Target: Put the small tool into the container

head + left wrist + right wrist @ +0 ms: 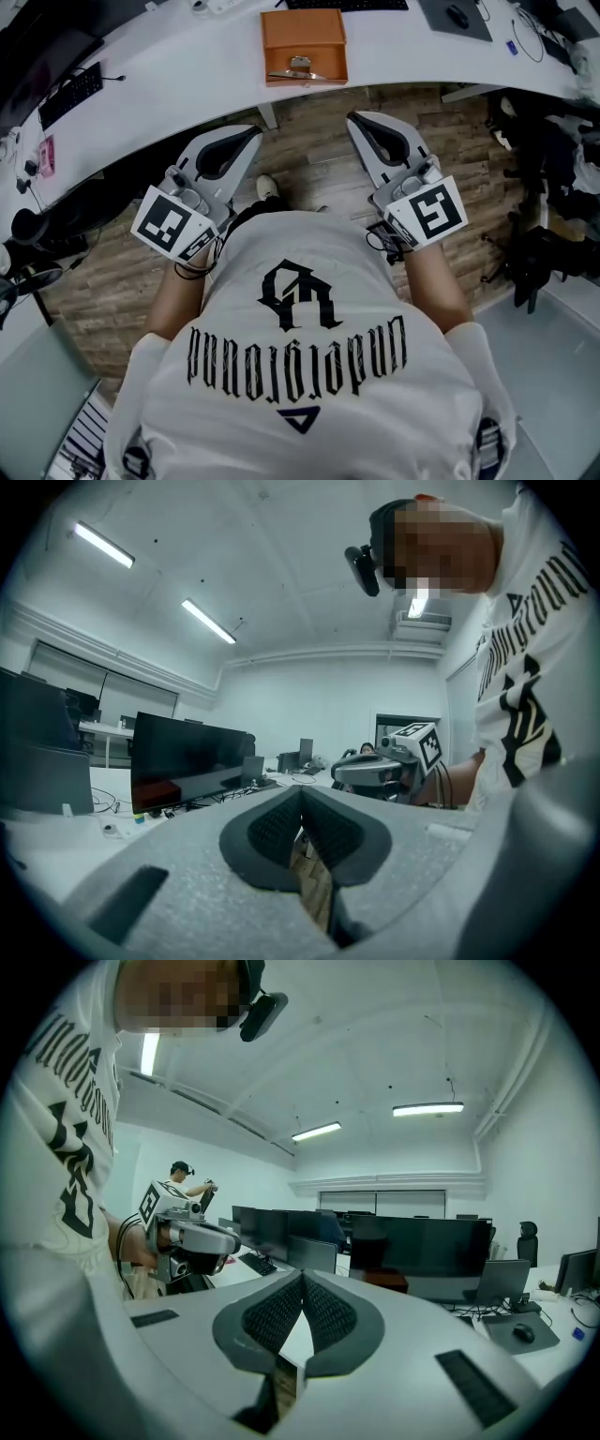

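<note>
An orange box-like container (pixel 303 37) stands on the white desk (pixel 178 89) ahead of me. A small metal piece (pixel 298 67) sits at its near edge; whether it is the tool or a clasp I cannot tell. Both grippers hang over the wood floor, short of the desk and close to my torso. The left gripper (pixel 251 134) points at the desk edge, its pads (pixel 281 822) meeting with nothing between them. My right gripper (pixel 356 120) is likewise shut and empty, its pads (pixel 323 1312) touching at the tip. Each gripper view shows the other gripper beside it.
A black keyboard (pixel 70 94) lies on the desk at left, a mouse on a grey pad (pixel 457 17) at the far right. Dark equipment (pixel 548 197) crowds the floor at right. Monitors (pixel 422 1255) line the desks, and another person (pixel 183 1177) stands far off.
</note>
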{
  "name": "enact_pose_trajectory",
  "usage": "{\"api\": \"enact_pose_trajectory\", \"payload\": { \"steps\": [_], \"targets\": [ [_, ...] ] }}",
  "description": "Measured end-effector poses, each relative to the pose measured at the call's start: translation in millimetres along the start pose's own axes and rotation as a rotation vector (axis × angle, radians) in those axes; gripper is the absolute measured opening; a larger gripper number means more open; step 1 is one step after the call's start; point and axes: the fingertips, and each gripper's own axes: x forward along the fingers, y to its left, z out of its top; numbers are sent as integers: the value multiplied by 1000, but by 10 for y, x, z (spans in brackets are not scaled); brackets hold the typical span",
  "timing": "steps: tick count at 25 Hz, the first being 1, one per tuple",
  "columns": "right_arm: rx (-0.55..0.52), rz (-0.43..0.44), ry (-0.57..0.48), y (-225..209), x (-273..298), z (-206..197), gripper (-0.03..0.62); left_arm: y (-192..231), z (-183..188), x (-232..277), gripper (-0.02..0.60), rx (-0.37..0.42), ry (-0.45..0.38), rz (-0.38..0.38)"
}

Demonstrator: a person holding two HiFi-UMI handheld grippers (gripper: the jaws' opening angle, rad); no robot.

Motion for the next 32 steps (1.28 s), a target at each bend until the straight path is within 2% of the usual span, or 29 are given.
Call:
{"api": "enact_pose_trajectory", "payload": {
  "steps": [9,16,24,32],
  "targets": [
    [1,28,-3,120,-938,-208,14,-917,-63,107,15,4,-11,38],
    [6,52,-7,305,-1615,-364,14,-1623,-70,30,15,41,-26,80],
    [-4,78,-28,492,-2046,-463,14,-2101,-210,-40,15,22,-27,114],
    [7,79,-21,565,-2260,-532,14,-2350,-249,-6,15,13,-34,103]
  ]
}}
